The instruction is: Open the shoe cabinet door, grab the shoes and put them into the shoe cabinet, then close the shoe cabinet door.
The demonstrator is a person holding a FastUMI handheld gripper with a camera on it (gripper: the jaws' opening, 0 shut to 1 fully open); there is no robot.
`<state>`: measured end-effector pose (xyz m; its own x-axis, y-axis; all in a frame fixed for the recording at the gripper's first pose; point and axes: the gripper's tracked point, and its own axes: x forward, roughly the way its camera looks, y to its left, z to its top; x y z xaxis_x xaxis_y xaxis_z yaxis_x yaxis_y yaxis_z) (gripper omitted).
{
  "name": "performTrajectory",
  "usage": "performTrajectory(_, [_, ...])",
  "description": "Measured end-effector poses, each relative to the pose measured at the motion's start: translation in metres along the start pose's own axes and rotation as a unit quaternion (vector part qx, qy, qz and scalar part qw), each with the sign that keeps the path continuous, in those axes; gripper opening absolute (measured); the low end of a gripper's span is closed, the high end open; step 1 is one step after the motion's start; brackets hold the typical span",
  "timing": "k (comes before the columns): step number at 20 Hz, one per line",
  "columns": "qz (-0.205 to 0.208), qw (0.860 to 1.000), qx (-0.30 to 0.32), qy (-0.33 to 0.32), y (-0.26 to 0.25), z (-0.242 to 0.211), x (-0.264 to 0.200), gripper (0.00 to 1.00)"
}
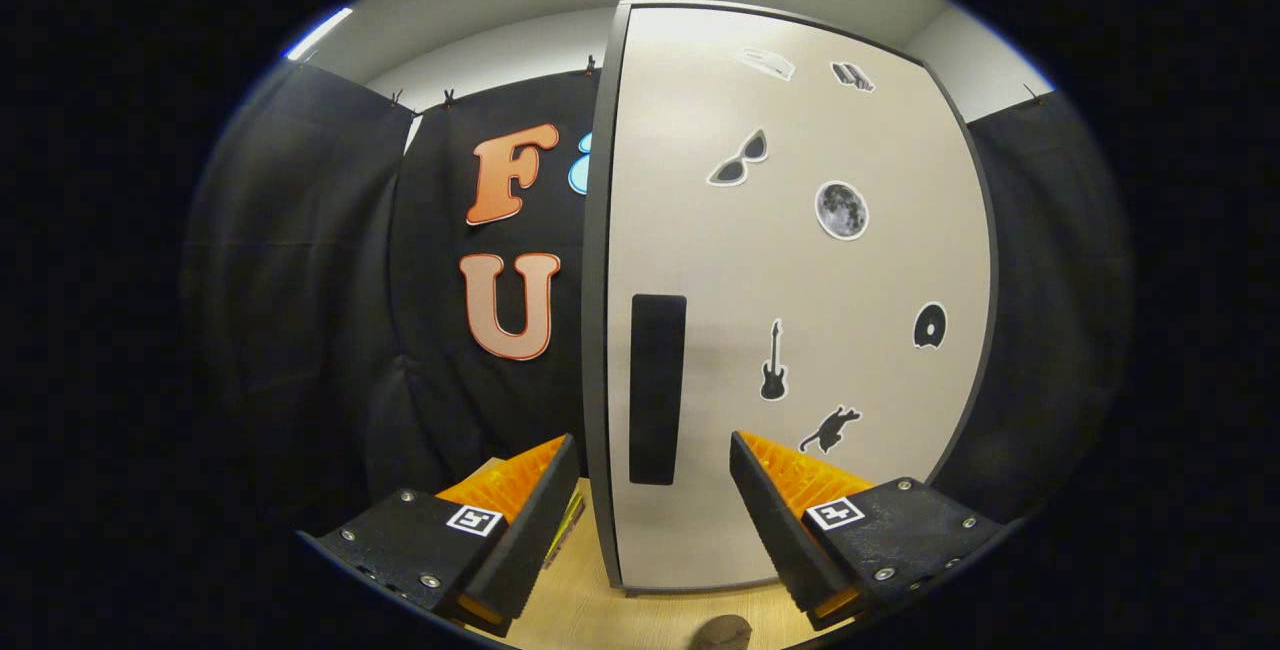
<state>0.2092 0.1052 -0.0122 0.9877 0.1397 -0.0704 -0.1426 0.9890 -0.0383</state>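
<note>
Matt smooth cabinet door (800,310), wood-grain floor (620,615)

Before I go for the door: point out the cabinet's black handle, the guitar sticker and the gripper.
Tall black rectangular door handle (657,388): gripper view, mid-handle, just beyond the open fingers.
Small black guitar sticker (773,362): gripper view, on the guitar's neck, on the pale door.
Gripper (655,470): gripper view, midway between fingertips.

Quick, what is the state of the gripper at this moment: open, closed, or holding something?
Gripper: open, holding nothing; its fingers stand apart on either side of the dark handle at the edge of the cabinet door.
</note>
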Motion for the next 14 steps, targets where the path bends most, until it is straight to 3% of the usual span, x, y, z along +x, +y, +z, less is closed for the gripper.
performTrajectory(5, [-0.006,1.000,-0.016,0.001,0.005,-0.002,0.031,0.94])
performTrajectory(7, [-0.013,1.000,-0.017,-0.001,0.005,-0.002,0.040,0.90])
performTrajectory(11, [-0.028,1.000,-0.014,0.000,0.002,-0.002,0.053,0.78])
performTrajectory(14, [-0.044,0.999,-0.004,-0.007,-0.003,0.002,0.055,0.62])
